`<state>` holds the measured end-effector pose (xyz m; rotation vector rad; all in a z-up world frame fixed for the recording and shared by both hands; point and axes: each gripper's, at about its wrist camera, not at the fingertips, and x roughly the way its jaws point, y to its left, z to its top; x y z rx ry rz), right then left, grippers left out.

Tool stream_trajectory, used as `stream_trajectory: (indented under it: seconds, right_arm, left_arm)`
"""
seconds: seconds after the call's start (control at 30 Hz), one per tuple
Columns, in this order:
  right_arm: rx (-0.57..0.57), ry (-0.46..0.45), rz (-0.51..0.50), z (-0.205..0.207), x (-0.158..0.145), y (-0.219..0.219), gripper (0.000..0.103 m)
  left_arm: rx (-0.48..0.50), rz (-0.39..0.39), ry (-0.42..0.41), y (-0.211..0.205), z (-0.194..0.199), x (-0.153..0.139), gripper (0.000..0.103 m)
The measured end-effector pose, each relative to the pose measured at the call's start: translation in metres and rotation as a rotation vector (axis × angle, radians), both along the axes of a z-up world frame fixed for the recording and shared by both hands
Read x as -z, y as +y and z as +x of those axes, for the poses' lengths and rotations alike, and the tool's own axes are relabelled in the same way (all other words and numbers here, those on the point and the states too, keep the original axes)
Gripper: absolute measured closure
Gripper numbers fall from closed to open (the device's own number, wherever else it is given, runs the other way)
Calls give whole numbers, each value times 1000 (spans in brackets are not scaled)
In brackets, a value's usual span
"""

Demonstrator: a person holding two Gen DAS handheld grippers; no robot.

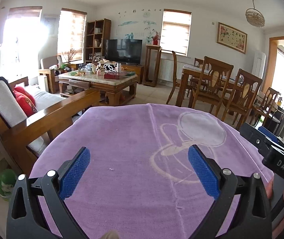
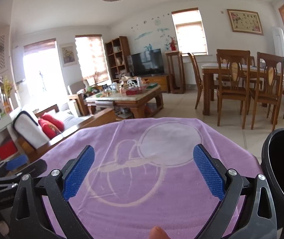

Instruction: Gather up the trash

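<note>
A home living room: sofa (image 1: 22, 107), television (image 1: 123, 51), dining table (image 2: 239, 69).

Left gripper (image 1: 139, 171) over purple cloth (image 1: 126, 139), blue pads (image 1: 74, 176) wide apart, nothing between. Right gripper (image 1: 277, 155) at right edge. Sofa (image 1: 32, 115) left, coffee table (image 1: 98, 81) beyond, dining chairs (image 1: 211, 85) right.

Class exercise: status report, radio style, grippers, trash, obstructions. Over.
Left gripper open, empty. Right gripper open, empty. Both over purple cloth; no trash visible on it. Black bin at right. Nothing in the way.
</note>
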<state>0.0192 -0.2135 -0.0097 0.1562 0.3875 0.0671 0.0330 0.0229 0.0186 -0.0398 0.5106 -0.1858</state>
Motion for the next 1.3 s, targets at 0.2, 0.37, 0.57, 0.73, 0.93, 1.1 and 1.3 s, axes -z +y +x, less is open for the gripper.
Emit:
stream_trajectory:
  seconds: [0.2,0.37,0.57,0.73,0.93,1.1,1.3]
  right_arm:
    - [-10,-28,63,-15,4,-25,5]
    - [-42,-15,61,-17,4,-25,5]
    - [-70,-27,42,-22,-2,-20,5]
    - [-81,-30,65,-24,-2,-23,5]
    - [-82,-26,100,-25,-2,-30,5]
    - [-80,-27,120,-27,-2,-33,5]
    - [-80,-27,125,-28,-2,-33,5]
  left_arm:
    - [-27,21,28,-2,5,3,5]
    - [-19,31,6,-4,-3,4,5]
    - [-9,36,-3,-7,-5,4,5]
    - [-25,11,29,-2,0,5,5]
    - [-22,-3,50,1,0,7,5]
    - [-22,5,64,-1,0,8,5]
    - [-24,7,62,-1,0,8,5]
